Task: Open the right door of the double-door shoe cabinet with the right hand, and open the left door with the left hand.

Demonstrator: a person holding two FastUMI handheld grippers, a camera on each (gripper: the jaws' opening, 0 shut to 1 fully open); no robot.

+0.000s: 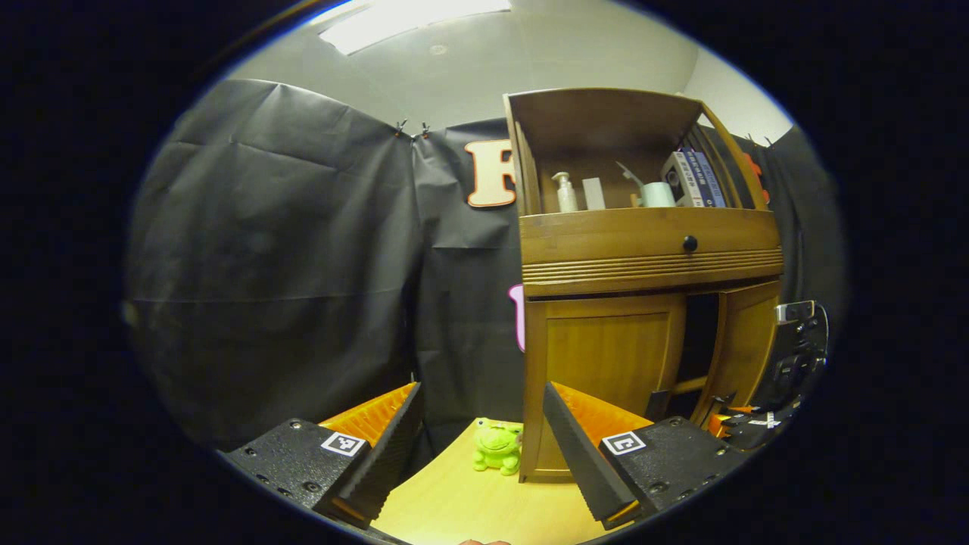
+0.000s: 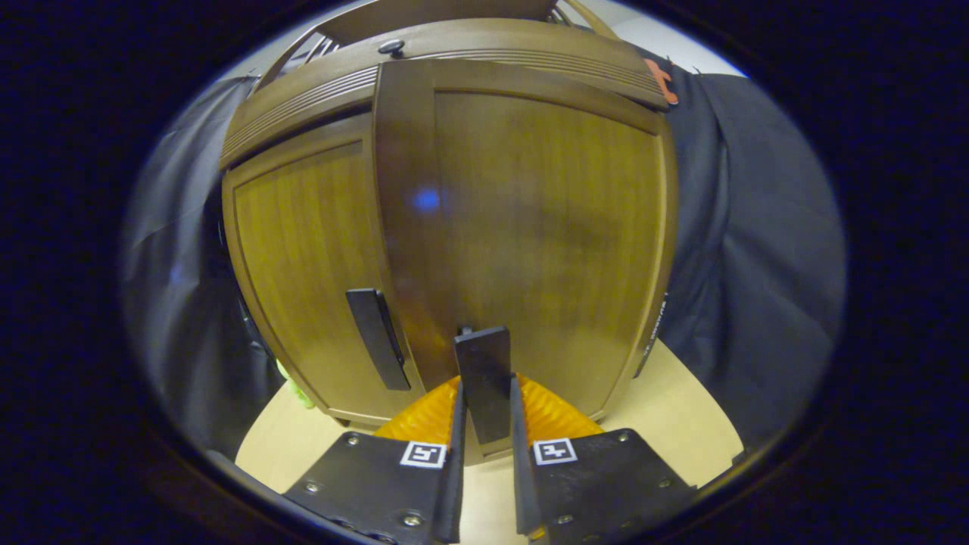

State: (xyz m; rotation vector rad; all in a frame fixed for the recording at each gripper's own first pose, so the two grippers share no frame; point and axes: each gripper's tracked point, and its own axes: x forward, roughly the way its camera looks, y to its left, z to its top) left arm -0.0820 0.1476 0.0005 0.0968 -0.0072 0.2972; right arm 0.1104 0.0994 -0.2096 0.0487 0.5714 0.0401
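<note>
- Left gripper view: left gripper spread wide with nothing between the fingers, low over the pale tabletop, well apart from the shoe cabinet.
- Cabinet upright to the right of centre; left door flush and closed, right door swung ajar, a dark gap between the two.
- Inside of the cabinet behind that gap too dark to make out.
- Right gripper at the far right by the foot of the ajar door, partly cut off at the edge; grip hard to read from here.
- Green frog toy on the table just beside the cabinet's left front corner.
- Upper shelf with a pump bottle, a white cup and books; small details blurred.
- Right gripper view: right gripper clenched on the dark handle of the right door, a finger pressed to each side.
- Handle's lower end hidden between the fingers.
- Left door shut, its own handle untouched.
- Door surface dim and blurred, with a faint blue glint; cabinet top cut off at the upper edge.
</note>
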